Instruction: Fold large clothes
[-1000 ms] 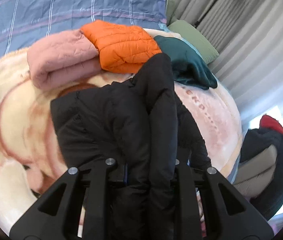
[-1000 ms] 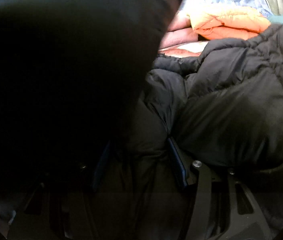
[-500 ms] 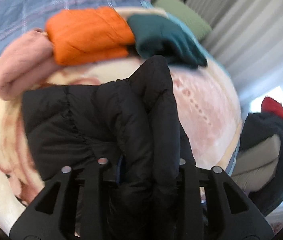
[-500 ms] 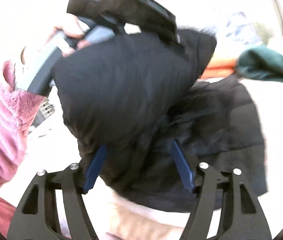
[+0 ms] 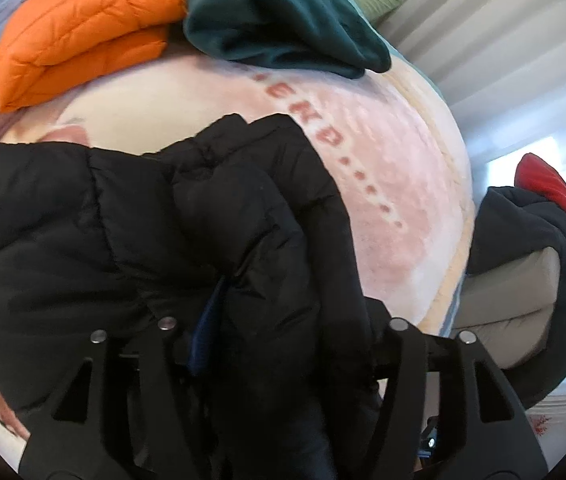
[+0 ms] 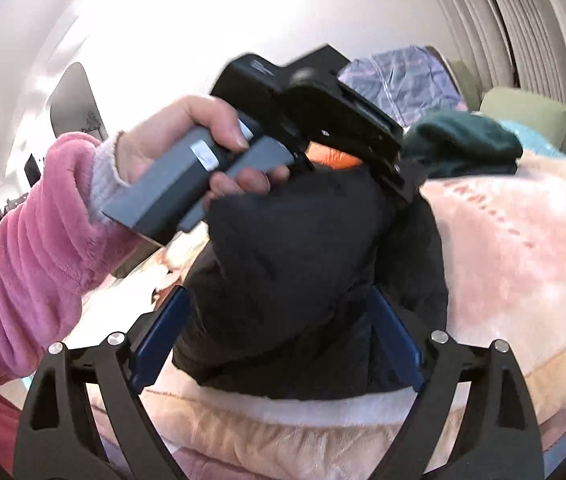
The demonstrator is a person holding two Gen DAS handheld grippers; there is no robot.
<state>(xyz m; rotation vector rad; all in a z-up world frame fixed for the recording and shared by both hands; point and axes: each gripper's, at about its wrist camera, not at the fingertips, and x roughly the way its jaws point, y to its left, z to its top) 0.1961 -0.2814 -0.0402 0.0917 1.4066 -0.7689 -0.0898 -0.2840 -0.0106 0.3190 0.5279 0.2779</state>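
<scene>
In the right wrist view, a pink fleece sleeve (image 6: 15, 248) is reaching in from the left, its hand (image 6: 187, 148) clasping the grey handle of the left gripper (image 6: 395, 176). That tool is pointing down into the black puffer jacket (image 6: 303, 264), which is lying bunched on the pink blanket (image 6: 523, 248). Its jaws are opening with a jacket fold between them (whether the pads are pressing it, I cannot tell). The right gripper (image 6: 279, 336) is opening too, its blue pads (image 6: 159, 340) standing either side of the jacket's near end, not visibly squeezing. Beyond, left to right in the left wrist view, an orange folded jacket (image 5: 83, 32) and a dark green garment (image 5: 283, 20) are lying side by side.
</scene>
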